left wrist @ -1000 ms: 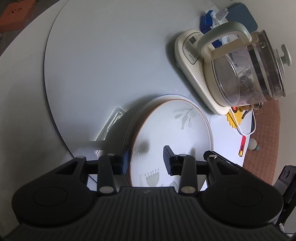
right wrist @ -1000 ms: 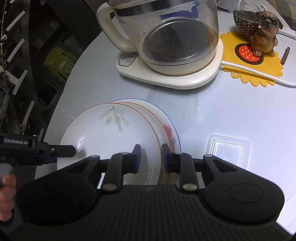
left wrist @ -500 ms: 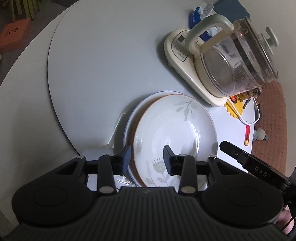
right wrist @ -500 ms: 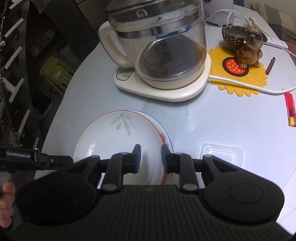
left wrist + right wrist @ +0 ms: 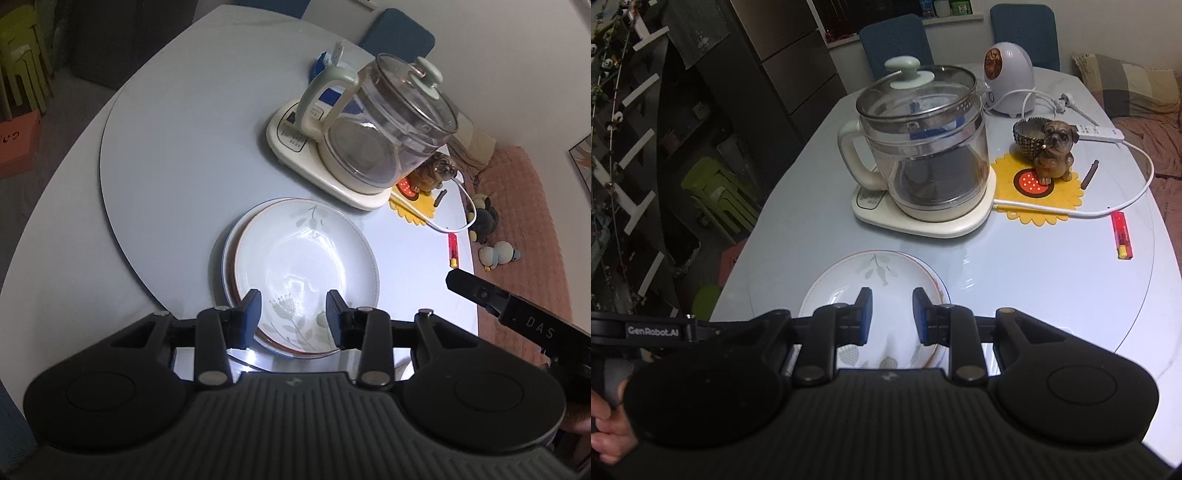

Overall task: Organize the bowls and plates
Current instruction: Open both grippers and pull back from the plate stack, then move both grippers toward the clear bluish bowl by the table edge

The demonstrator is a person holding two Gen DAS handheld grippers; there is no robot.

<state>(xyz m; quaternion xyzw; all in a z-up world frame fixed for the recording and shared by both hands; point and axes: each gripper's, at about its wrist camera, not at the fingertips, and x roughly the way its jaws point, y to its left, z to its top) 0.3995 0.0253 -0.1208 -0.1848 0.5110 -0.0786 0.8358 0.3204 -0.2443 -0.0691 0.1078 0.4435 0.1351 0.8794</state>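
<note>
White glazed plates sit in a small stack on the pale grey worktop, just in front of the glass kettle on its cream base; the top plate carries a grey leaf sprig near the kettle side and a flower print at the near edge, and the rims of the plates beneath it peek out on one side. Both grippers hang above the stack with nothing between their fingers: the left gripper stands part-way apart over the near rim of the stack, and the right gripper shows a narrower gap, also empty, over the same plates. Beside the kettle, on the side away from the dark shelving, a yellow sunflower mat holds a pug figurine with a basket. A white cable curves around the mat, and a red lighter lies further out from the kettle. Behind the kettle stands a white rounded appliance, with blue chairs beyond the worktop's far edge.
</note>
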